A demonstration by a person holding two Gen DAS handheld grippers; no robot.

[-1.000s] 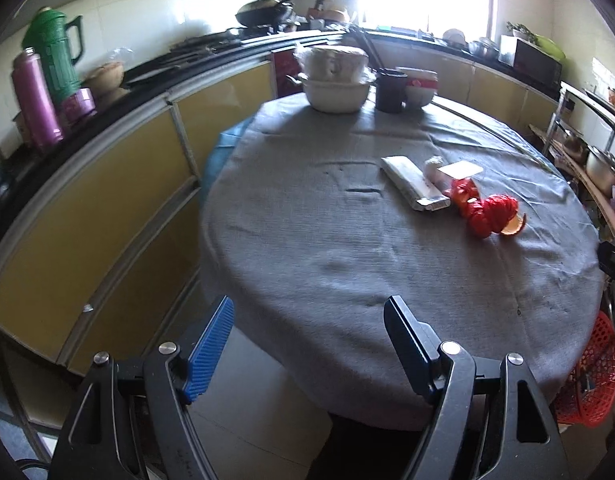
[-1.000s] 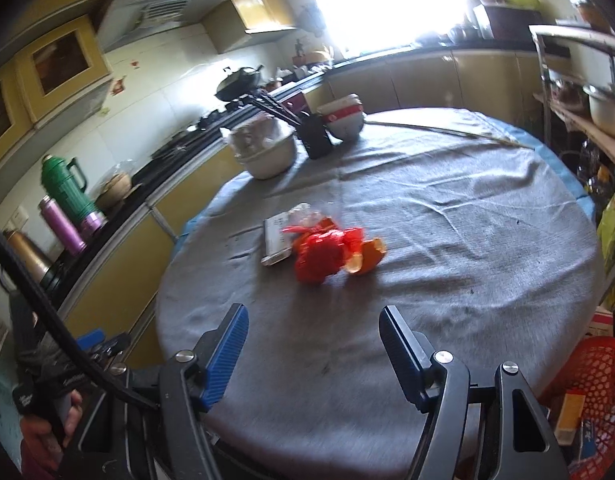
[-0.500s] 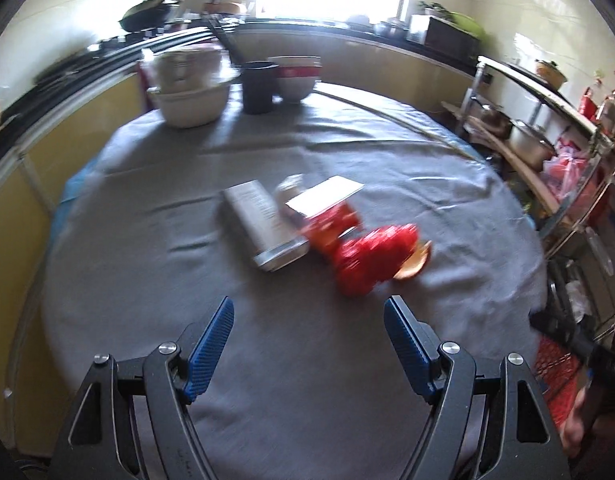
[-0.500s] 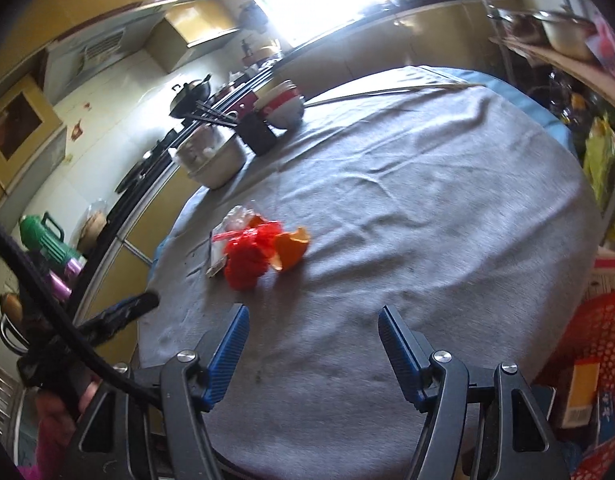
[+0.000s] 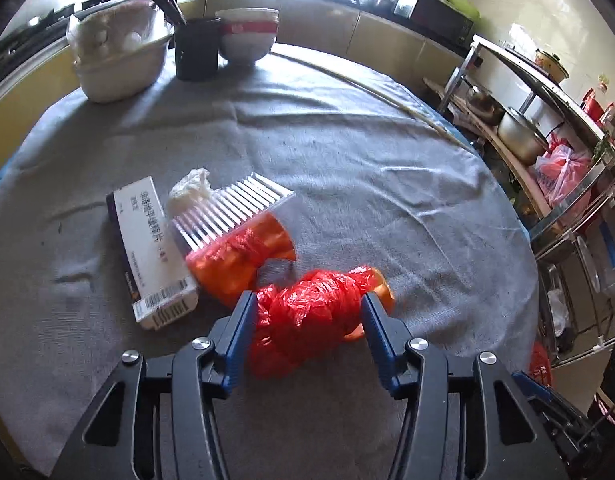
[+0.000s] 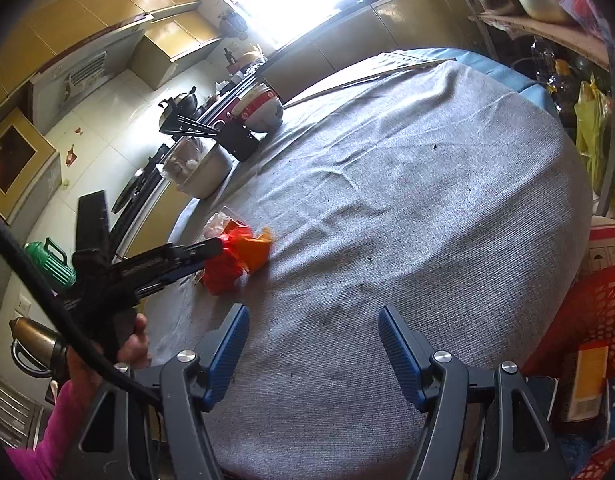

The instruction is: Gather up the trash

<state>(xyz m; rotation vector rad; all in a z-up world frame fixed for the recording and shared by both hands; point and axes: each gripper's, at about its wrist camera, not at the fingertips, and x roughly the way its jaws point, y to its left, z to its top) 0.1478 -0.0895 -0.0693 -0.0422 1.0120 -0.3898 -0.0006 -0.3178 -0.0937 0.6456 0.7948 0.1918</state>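
Note:
A crumpled red plastic bag [image 5: 307,312] lies on the grey tablecloth [image 5: 367,152], with an orange peel [image 5: 382,289] behind it. My left gripper [image 5: 307,300] straddles the bag, its jaws closing, and both blue pads touch the bag's sides. Beside it lie an orange wrapper [image 5: 235,258], a ridged white plastic piece [image 5: 231,212], a white tissue [image 5: 189,190] and a white box [image 5: 151,248]. In the right wrist view the left gripper [image 6: 211,250] meets the red bag [image 6: 221,274] from the left. My right gripper [image 6: 312,314] hangs open over bare cloth near the table's edge.
At the table's far side stand a white bowl with a bag in it [image 5: 119,64], a black chopstick holder [image 5: 197,54] and stacked bowls [image 5: 247,40]. A metal rack with pots [image 5: 519,128] is at the right. A red basket [image 6: 599,312] sits beside the table.
The left gripper has swung from the table's edge over to the trash pile and come down around the red bag, its jaws narrowing. The right gripper has rolled and dropped slightly.

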